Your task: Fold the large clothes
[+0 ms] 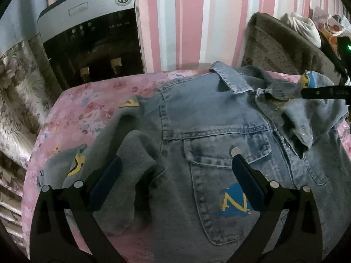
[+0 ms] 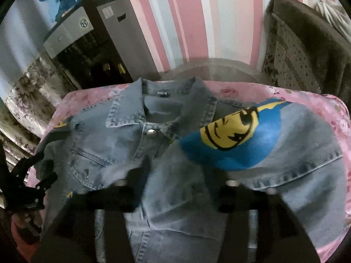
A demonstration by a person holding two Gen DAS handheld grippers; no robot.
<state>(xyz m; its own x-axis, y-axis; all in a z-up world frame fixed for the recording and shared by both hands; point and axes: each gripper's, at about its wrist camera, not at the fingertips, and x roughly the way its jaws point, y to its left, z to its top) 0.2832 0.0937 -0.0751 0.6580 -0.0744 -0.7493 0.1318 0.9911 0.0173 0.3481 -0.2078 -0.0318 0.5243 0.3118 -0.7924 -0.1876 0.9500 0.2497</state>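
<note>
Your denim jacket [image 2: 136, 157] lies front up on the pink floral cover [image 1: 72, 114], one side folded over. The left gripper [image 1: 175, 175] stands wide apart, empty; the right gripper [image 2: 175, 195], blurred, seems apart too. Most folding remains.

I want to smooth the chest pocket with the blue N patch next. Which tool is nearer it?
Left. The left tool hangs directly over the chest pocket, one finger across the patch; the right tool is off by the far shoulder.
</note>
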